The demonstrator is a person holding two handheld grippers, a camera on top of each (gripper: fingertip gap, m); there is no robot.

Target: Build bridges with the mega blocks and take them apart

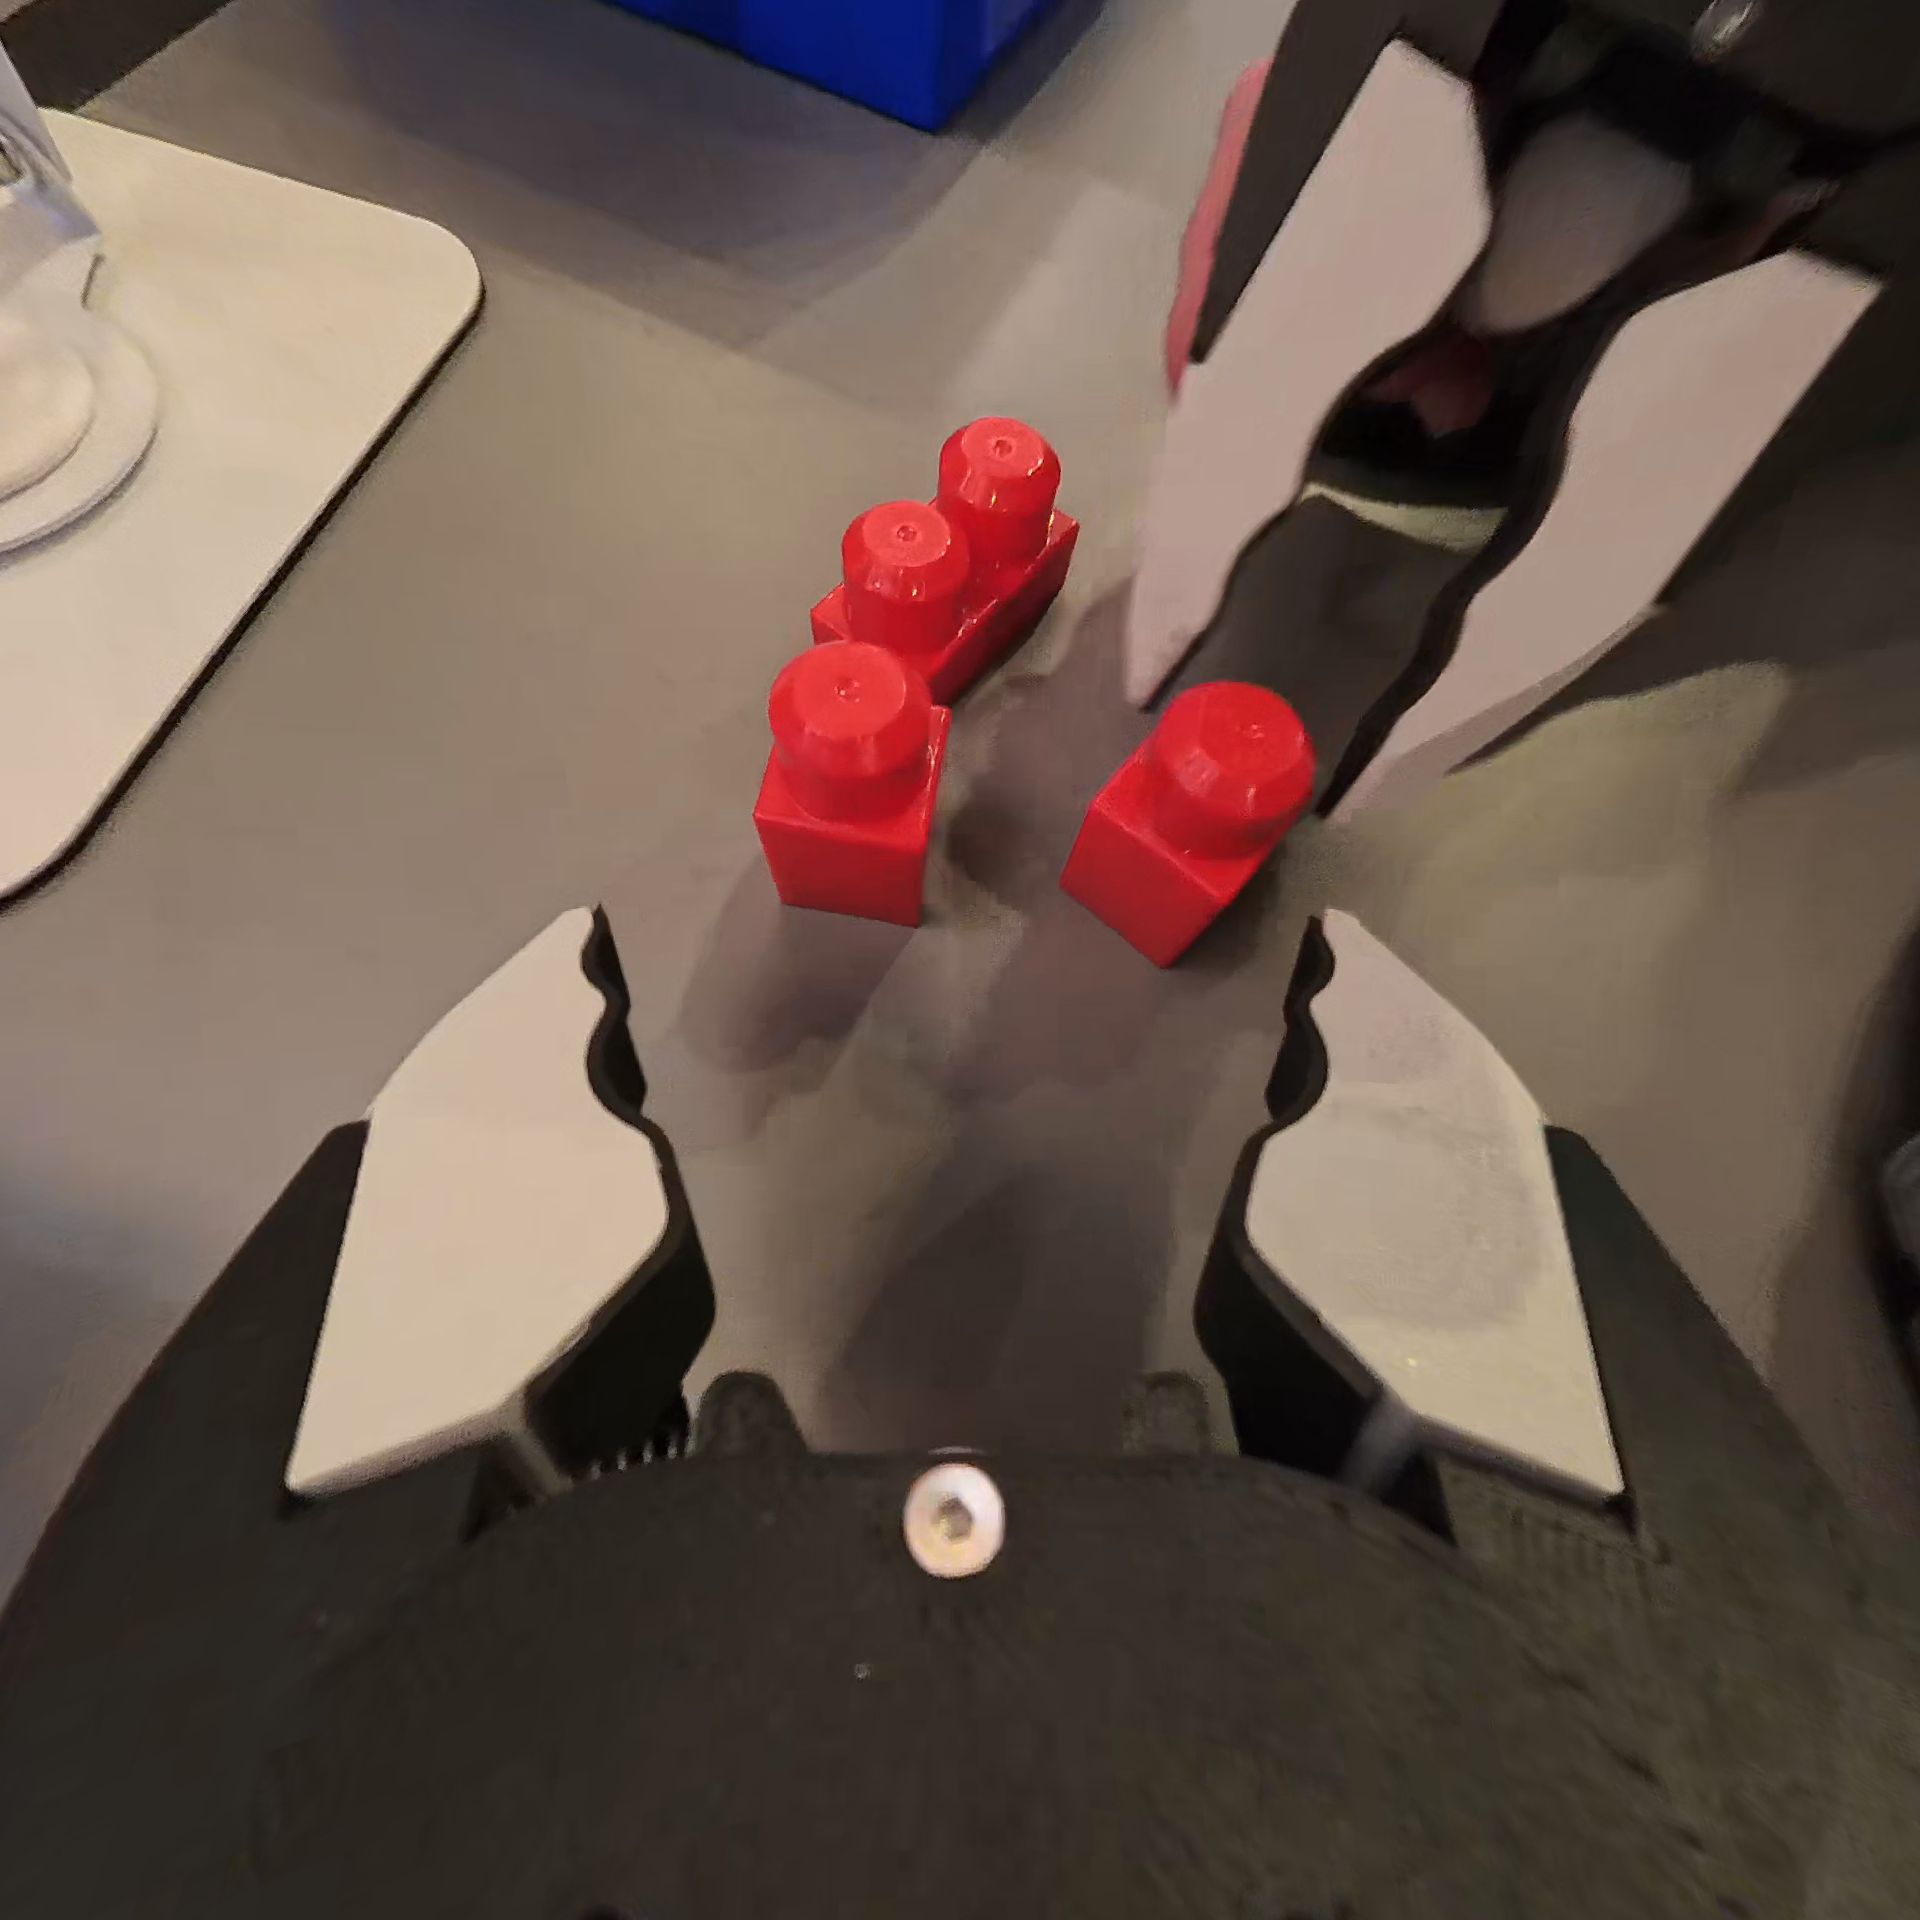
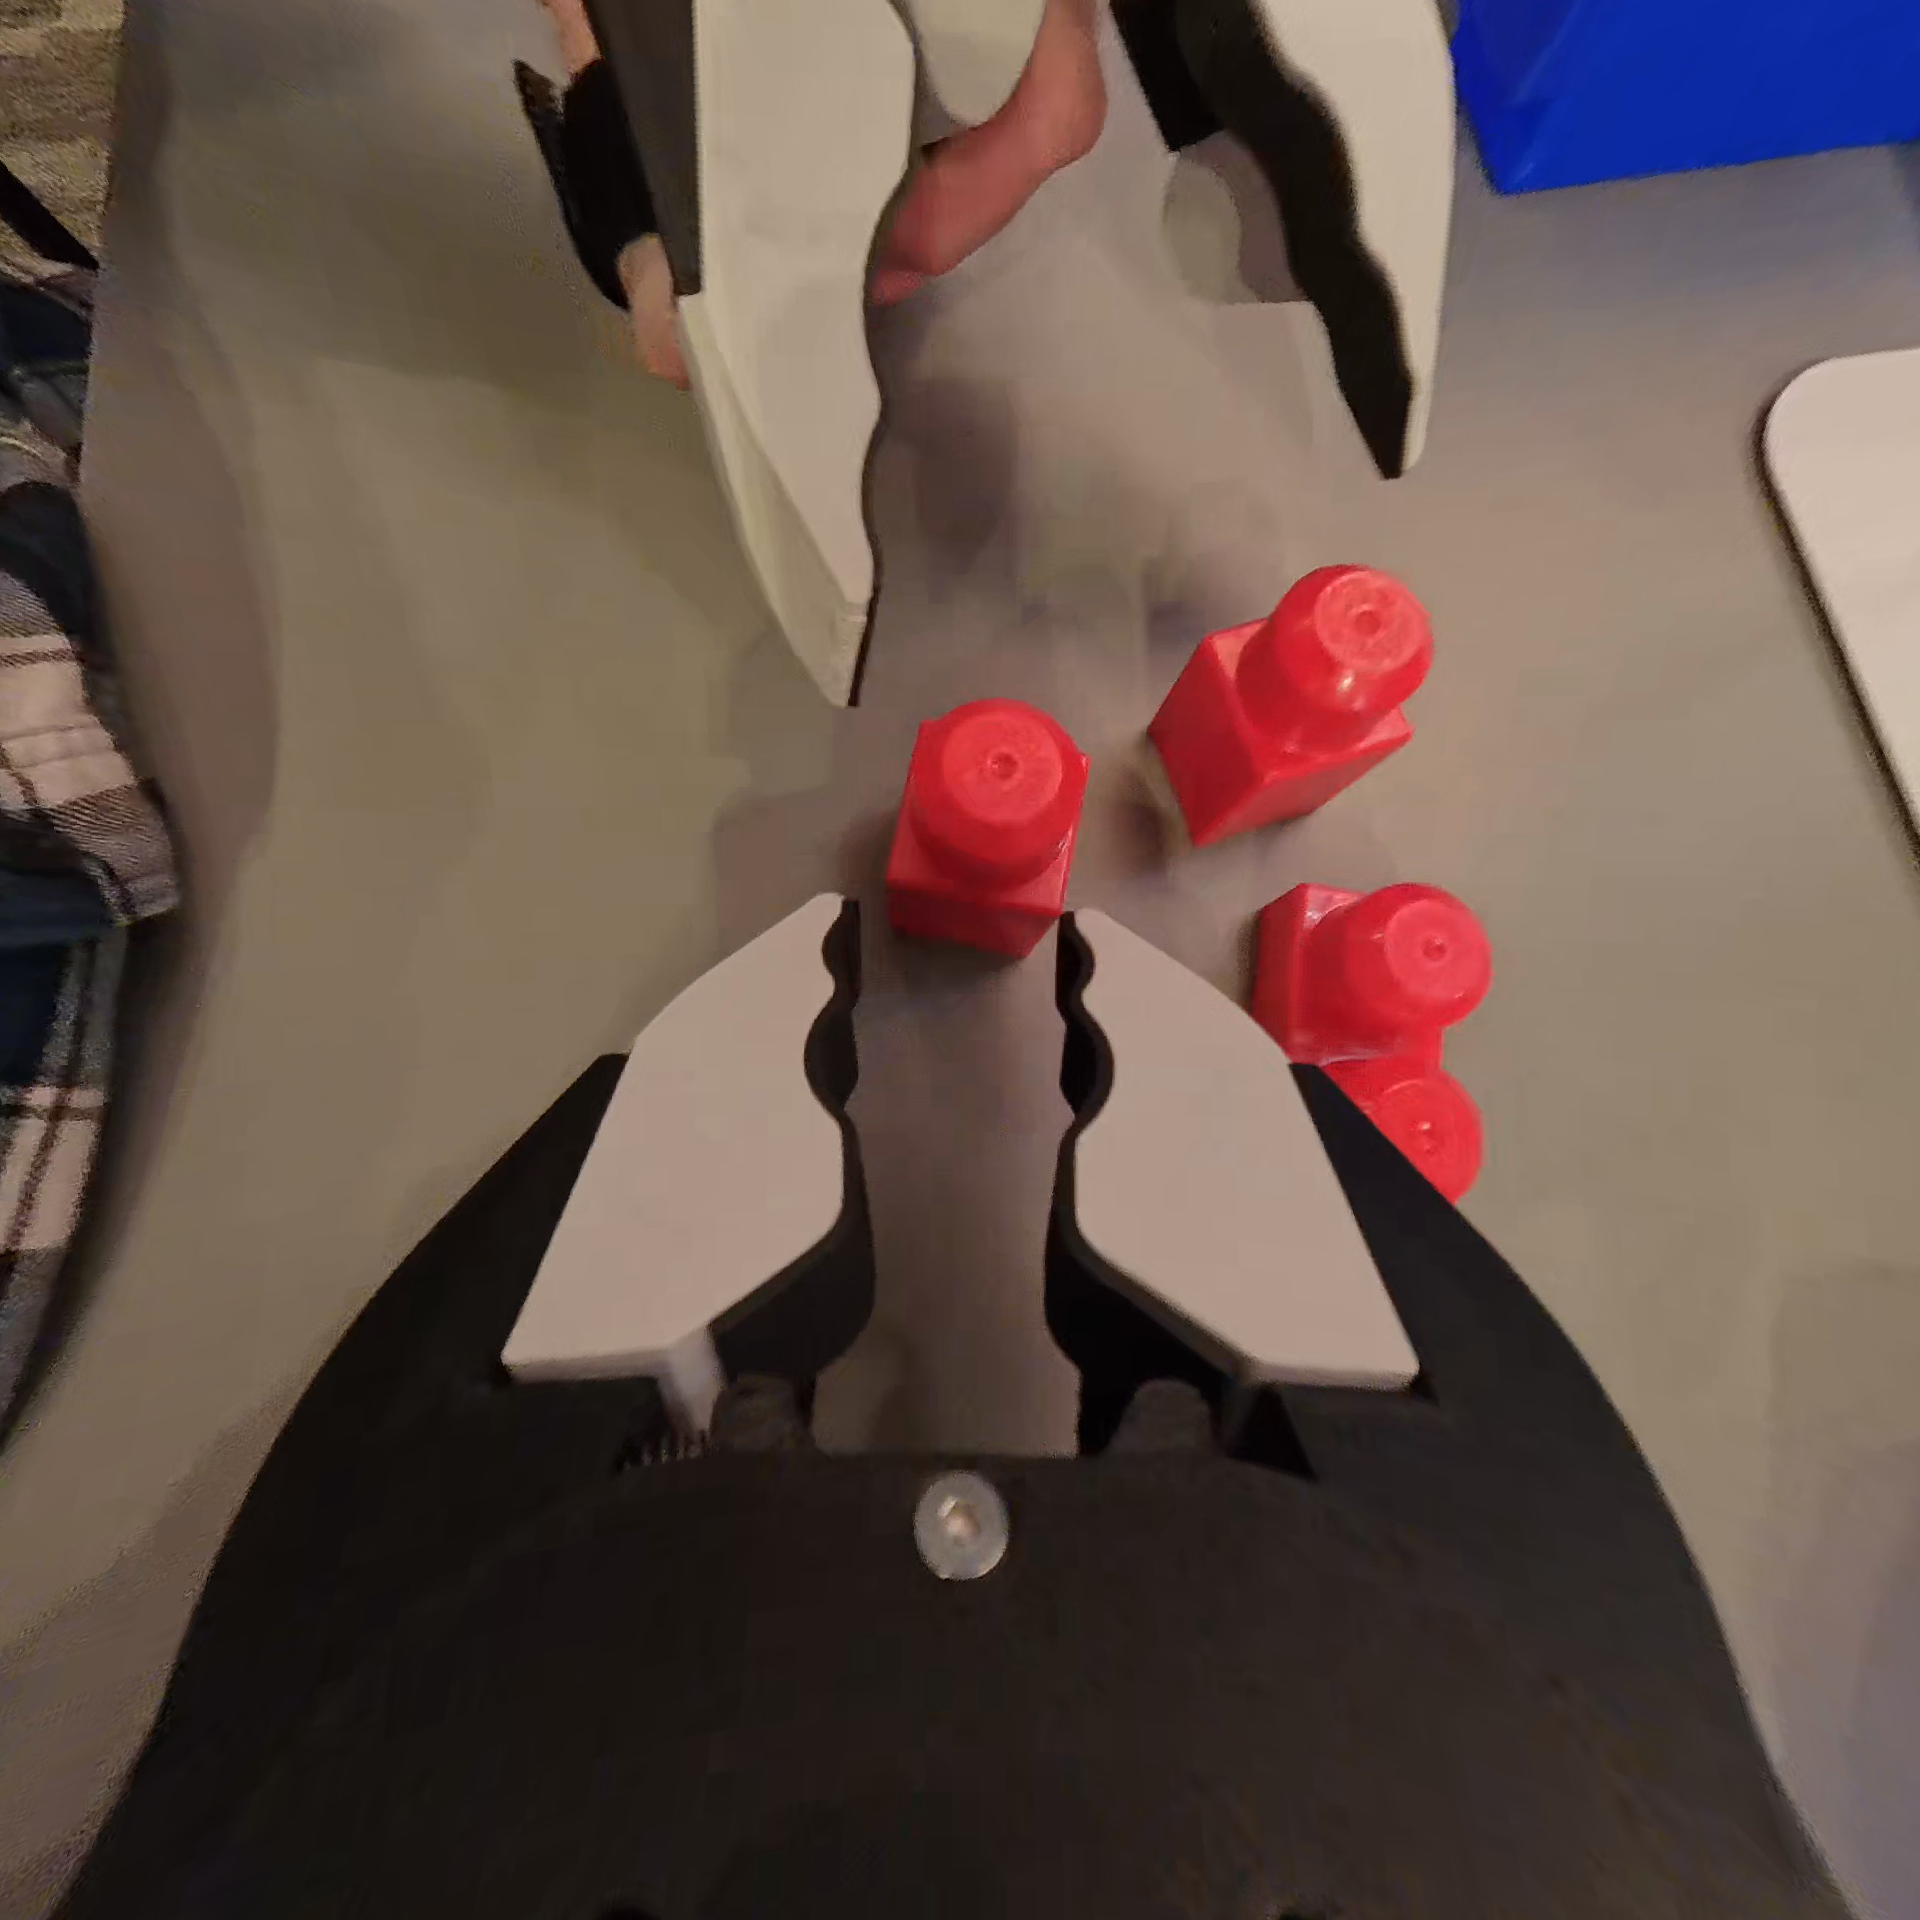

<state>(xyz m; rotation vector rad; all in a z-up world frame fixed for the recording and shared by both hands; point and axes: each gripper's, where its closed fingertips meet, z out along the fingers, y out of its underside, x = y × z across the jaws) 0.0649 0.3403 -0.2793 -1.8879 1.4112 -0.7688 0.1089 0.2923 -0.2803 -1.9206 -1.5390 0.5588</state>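
**Three red blocks loose on the surface**

The double block (image 1: 940, 577) lies flat on the grey surface (image 1: 468, 831). Just beside it stands one single block (image 1: 847, 795); a second single block (image 1: 1184, 821) stands near, apart. The left tool (image 1: 961, 920) is spread wide and bare. The right tool (image 2: 961, 914), part open, straddles the second block's base without gripping.

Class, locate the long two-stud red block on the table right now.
In the left wrist view, the two-stud red block lies on the grey table, just beyond the left single-stud block; the right wrist view shows it at right, beside the right gripper.
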